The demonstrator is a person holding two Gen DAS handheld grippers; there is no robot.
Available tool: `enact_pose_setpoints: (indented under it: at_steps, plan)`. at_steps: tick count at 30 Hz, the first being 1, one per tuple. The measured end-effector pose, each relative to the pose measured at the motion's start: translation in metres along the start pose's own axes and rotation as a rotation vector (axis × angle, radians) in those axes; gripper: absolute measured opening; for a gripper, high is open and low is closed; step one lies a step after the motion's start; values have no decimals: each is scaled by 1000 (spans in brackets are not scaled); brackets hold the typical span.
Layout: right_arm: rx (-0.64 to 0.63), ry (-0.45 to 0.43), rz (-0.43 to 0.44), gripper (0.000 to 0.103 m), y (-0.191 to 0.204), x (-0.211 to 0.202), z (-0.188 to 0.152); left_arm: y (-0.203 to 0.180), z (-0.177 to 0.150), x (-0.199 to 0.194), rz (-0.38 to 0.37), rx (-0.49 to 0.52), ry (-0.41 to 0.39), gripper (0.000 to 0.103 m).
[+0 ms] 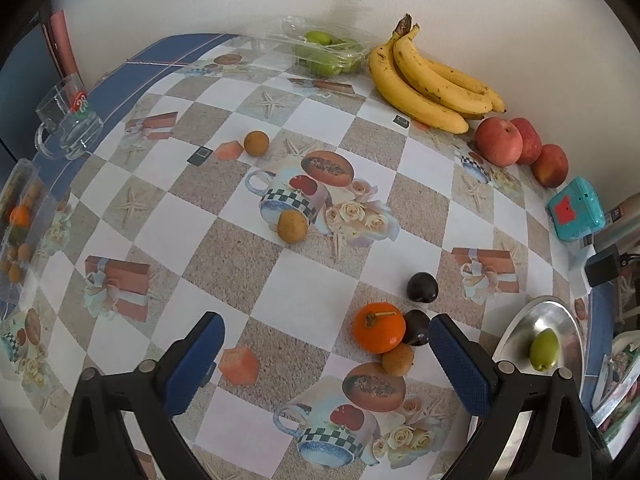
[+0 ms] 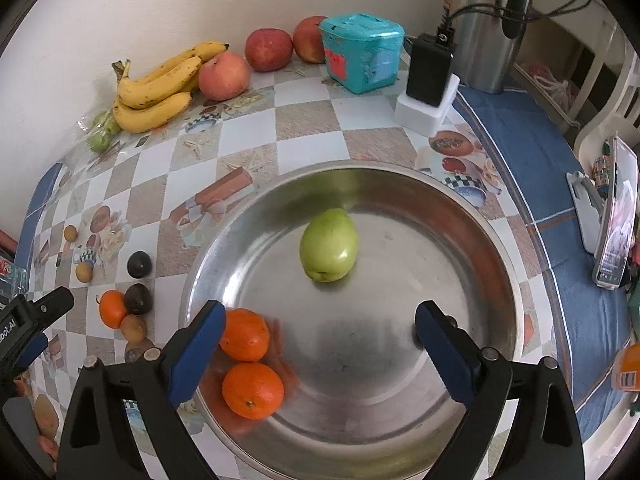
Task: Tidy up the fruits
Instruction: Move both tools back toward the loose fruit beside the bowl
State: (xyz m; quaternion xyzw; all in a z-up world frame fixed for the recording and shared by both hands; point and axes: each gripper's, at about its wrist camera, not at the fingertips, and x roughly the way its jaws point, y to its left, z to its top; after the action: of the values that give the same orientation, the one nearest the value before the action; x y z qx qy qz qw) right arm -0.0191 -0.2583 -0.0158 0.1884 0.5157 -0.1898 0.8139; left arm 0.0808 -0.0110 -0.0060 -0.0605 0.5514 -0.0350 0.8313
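Observation:
My left gripper [image 1: 326, 330] is open and empty above the table, just left of a mandarin [image 1: 378, 327], two dark plums [image 1: 422, 287] and a small brown fruit [image 1: 397, 359]. Two more brown fruits [image 1: 293, 226] lie farther out. My right gripper [image 2: 318, 322] is open and empty over a steel plate [image 2: 472, 240] that holds a green fruit [image 2: 329, 245] and two mandarins [image 2: 253, 390] by my left finger. The plate also shows in the left wrist view [image 1: 520, 324]. Bananas [image 1: 428, 80] and three apples [image 1: 499, 141] lie by the wall.
A clear box of green fruits [image 1: 324, 54] sits at the back. A glass mug [image 1: 68, 120] and a clear box of small fruits [image 1: 20, 232] stand at the left. A teal box [image 2: 362, 52], a charger [image 2: 428, 76], a flask [image 2: 484, 24] and a phone on a stand [image 2: 612, 216] are at the right.

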Motion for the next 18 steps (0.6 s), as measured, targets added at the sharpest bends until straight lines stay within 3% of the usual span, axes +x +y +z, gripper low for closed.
enact_pose_setpoints:
  at_steps: [11, 18]
  plan:
    - [-96, 9, 135, 96, 57, 2, -3, 47, 25, -9, 60, -79, -73, 103]
    - [-173, -19, 131, 96, 83, 0, -4, 86, 36, -5, 85, -192, -67, 103]
